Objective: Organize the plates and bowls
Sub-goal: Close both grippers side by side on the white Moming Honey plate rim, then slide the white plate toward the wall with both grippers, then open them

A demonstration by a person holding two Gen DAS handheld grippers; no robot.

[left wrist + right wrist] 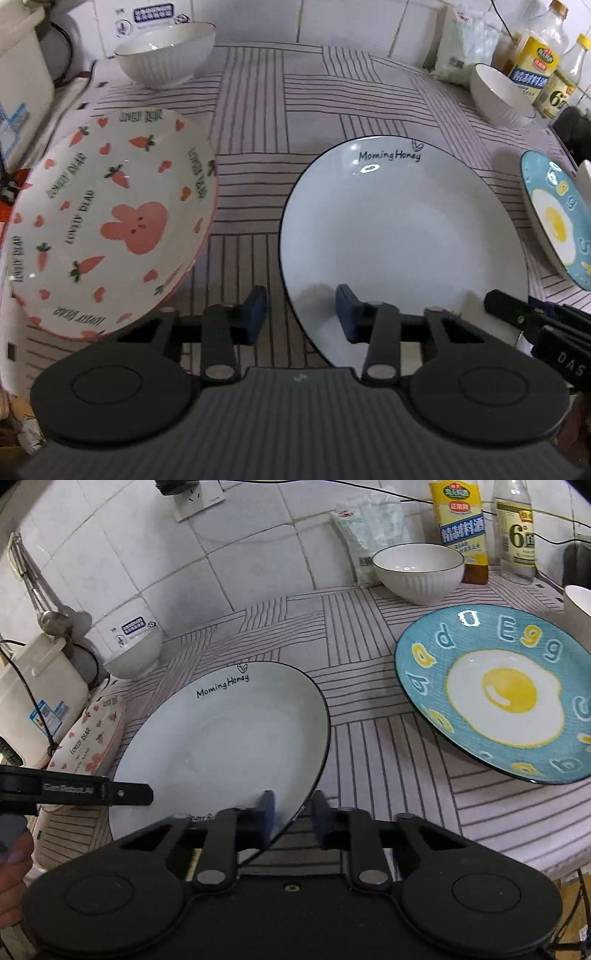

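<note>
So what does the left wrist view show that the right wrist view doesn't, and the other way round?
Only the left wrist view shows the full face of the pink rabbit-and-carrot plate.

Only the right wrist view shows the whole blue fried-egg plate, a white wall socket and a hanging metal ladle.

Both show the white dark-rimmed "Morning Honey" plate, its near rim between each gripper's blue fingers, two white ribbed bowls, condiment bottles and the striped tablecloth.
</note>
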